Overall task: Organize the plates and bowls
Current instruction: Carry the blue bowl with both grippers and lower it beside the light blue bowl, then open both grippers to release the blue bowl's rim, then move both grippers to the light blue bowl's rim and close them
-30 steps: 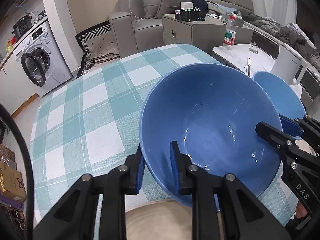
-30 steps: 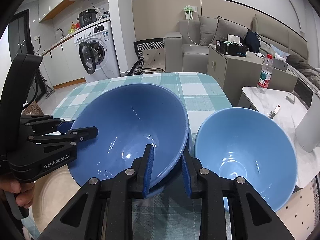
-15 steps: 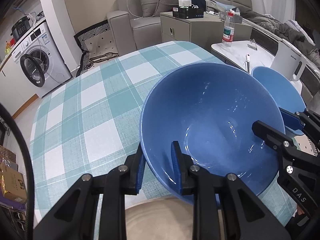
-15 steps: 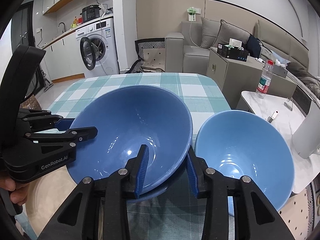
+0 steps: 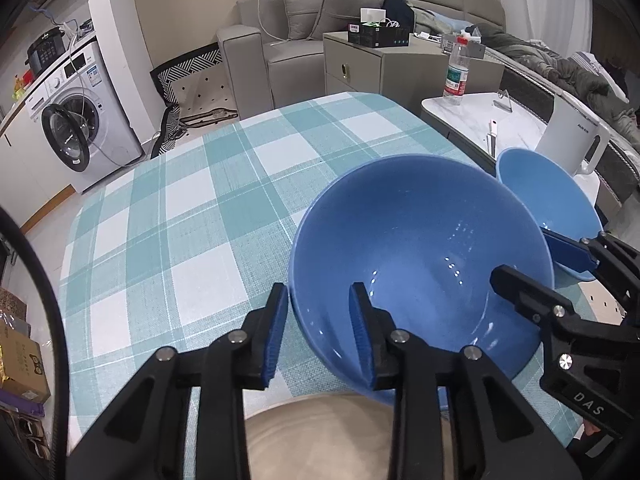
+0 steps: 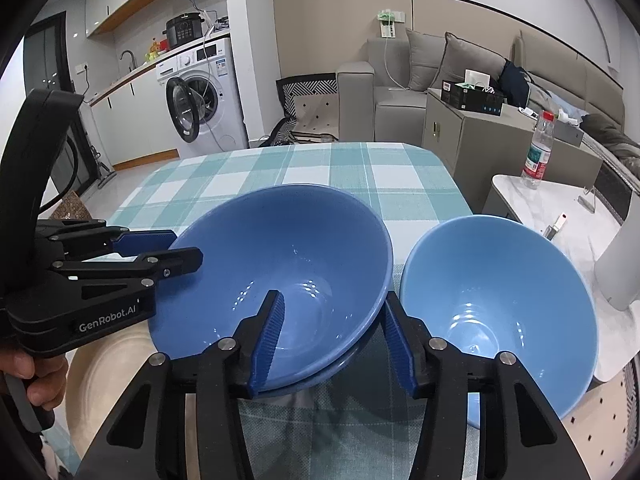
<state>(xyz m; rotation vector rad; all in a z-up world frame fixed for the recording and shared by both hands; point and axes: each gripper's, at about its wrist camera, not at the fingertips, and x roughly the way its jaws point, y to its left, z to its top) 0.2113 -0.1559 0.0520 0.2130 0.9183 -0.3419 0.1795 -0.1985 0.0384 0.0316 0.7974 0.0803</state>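
A dark blue bowl point(image 5: 420, 240) point(image 6: 288, 248) rests on the checked table, nested in what looks like a second dark blue bowl whose rim point(image 6: 320, 374) shows beneath it. My left gripper point(image 5: 319, 332) point(image 6: 160, 248) straddles the bowl's near-left rim. Its jaws are opening and the pads stand off the wall. My right gripper point(image 6: 332, 340) point(image 5: 540, 264) straddles the right rim, its jaws also opening, with clear gaps on both sides. A light blue bowl point(image 6: 500, 300) point(image 5: 548, 200) stands just to the right. A beige plate point(image 5: 320, 440) point(image 6: 104, 372) lies at the near edge.
The teal checked tablecloth point(image 5: 180, 220) stretches away to the left and far side. On the right is a white side table point(image 5: 480, 120) with a water bottle point(image 5: 456, 72) and a white kettle point(image 5: 568, 140). A person's hand point(image 6: 40, 380) holds the left gripper.
Both grippers were shut on the dark blue bowl's rim and have spread their jaws off it. The bowl has sunk and now sits lower in both views.
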